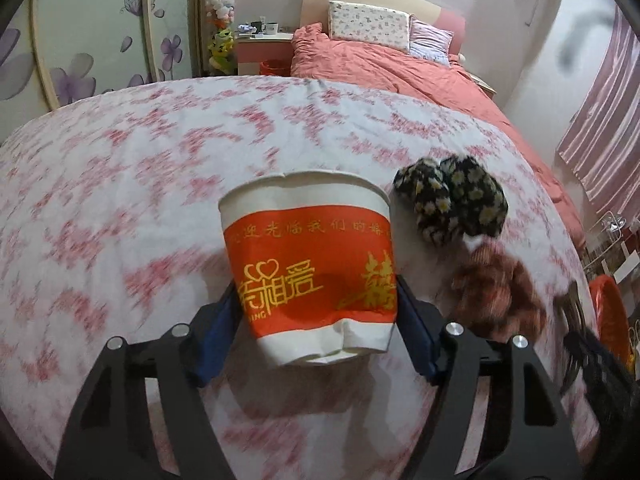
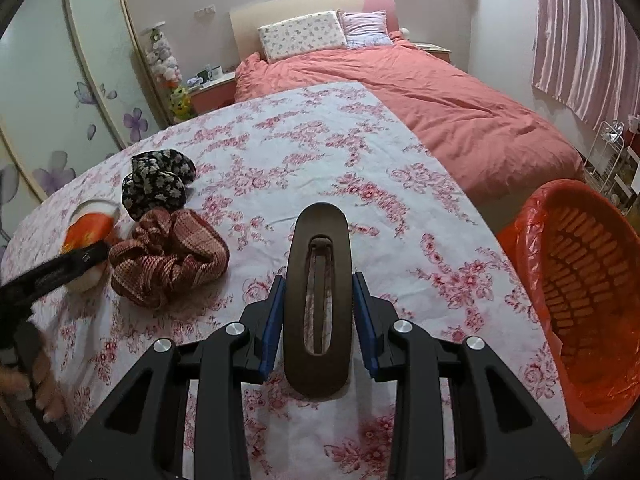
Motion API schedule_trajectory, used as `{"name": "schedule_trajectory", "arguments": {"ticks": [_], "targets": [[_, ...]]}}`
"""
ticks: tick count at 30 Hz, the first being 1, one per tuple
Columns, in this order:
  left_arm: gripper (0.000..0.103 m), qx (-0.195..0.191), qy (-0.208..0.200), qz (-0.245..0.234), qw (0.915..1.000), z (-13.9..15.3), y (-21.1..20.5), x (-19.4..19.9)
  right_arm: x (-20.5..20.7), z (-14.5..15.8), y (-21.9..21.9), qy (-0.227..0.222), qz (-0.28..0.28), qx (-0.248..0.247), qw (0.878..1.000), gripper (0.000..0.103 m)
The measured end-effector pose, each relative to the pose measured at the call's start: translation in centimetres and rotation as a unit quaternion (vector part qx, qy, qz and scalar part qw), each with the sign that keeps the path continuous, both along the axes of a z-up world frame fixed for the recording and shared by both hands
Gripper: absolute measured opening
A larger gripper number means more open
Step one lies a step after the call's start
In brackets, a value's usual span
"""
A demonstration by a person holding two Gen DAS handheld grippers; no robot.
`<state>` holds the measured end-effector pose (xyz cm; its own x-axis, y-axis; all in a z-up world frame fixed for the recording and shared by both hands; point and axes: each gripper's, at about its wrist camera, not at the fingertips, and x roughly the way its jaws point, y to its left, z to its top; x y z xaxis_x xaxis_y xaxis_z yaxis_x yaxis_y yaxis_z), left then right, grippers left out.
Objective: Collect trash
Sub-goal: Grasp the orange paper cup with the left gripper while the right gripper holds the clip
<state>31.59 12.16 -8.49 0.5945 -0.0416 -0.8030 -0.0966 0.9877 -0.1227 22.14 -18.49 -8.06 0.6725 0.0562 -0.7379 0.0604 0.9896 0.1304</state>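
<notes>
Left hand-held gripper is clamped on a red-and-white paper cup, blue pads pressed to both sides of its lower half, cup upright, slightly dented at the base. Just right of the cup: a black floral scrunchie and a reddish-brown striped scrunchie, both lying on the floral-cloth surface. Right hand-held gripper is clamped on a dark brown oval hair clip, held lengthwise above the surface. Orange bin with red liner sits off the surface edge, well right of the cup.
</notes>
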Motion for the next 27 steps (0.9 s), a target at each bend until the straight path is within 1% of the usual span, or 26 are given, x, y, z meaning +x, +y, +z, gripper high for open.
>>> {"name": "schedule_trajectory", "arguments": {"ticks": [5,8,10,15,22,27], "targets": [[0.071,0.007,-0.003,-0.001,1.0,0.0,0.9,-3.6,-0.3,0.0,0.9,-0.001,0.009,-0.014,1.0,0.033],[0.071,0.016,-0.008,-0.003,0.9998,-0.1,0.6,-4.3,0.0,-0.5,1.4,0.014,0.016,-0.009,1.0,0.033],[0.07,0.017,-0.007,-0.001,0.9998,-0.2,0.5,-4.2,0.0,-0.6,1.7,0.012,0.017,-0.019,1.0,0.033],[0.07,0.023,-0.017,-0.001,0.9996,-0.3,0.4,-4.5,-0.2,-0.6,1.6,0.013,0.018,-0.015,1.0,0.033],[0.07,-0.009,-0.026,0.007,0.9996,-0.2,1.3,-4.9,-0.2,-0.6,1.6,0.014,0.018,-0.021,1.0,0.034],[0.07,-0.01,-0.027,0.008,0.9996,-0.2,1.3,-4.9,-0.2,-0.6,1.5,0.014,0.018,-0.016,1.0,0.033]]}}
